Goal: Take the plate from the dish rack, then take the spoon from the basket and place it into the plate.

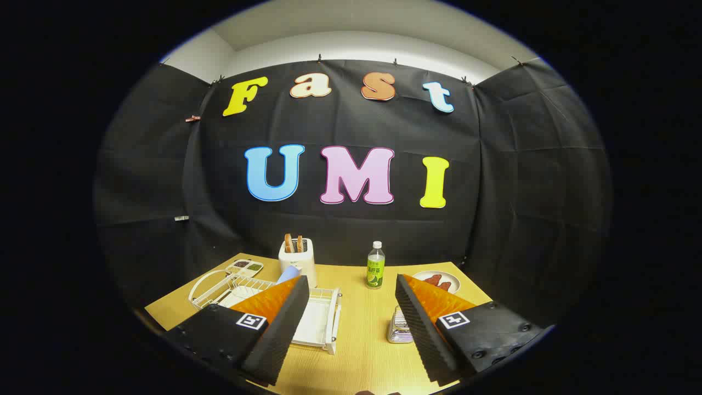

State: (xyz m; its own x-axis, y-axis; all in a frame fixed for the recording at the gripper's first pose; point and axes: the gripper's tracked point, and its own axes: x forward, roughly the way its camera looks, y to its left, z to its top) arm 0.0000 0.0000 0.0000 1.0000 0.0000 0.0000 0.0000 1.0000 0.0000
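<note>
Gripper [351,323] held high above the near edge of the wooden table [362,351], fingers spread wide and grasping nothing; the released stance and the raised, level aim suit a survey before any approach, so the task reads as not yet begun.

Just ahead of the right finger, partly masked by it, a small ribbed metal basket [399,328] stands on the table; it is presumably the spoon's holder, though no spoon can be made out in it.

Ahead of the left finger, and partly behind it, a white wire dish rack [318,321] sits over its drip tray; a pale blue rounded edge [289,273] rises at the finger's tip, probably the plate stood on edge between the wires so that it drains and can be pinched by its rim; its full outline is hidden.

Beyond the rack, a white toaster [299,258] holds two slices upright in its slots; to its left lies a small divided dish [245,267].

Beyond the gap between the fingers, a green-labelled bottle [375,266] stands upright with its cap on.

Beyond the right finger, a round plate of reddish food [439,281] rests near the far table edge, well apart from the rack; being occupied, it is likely not the task's plate.
</note>
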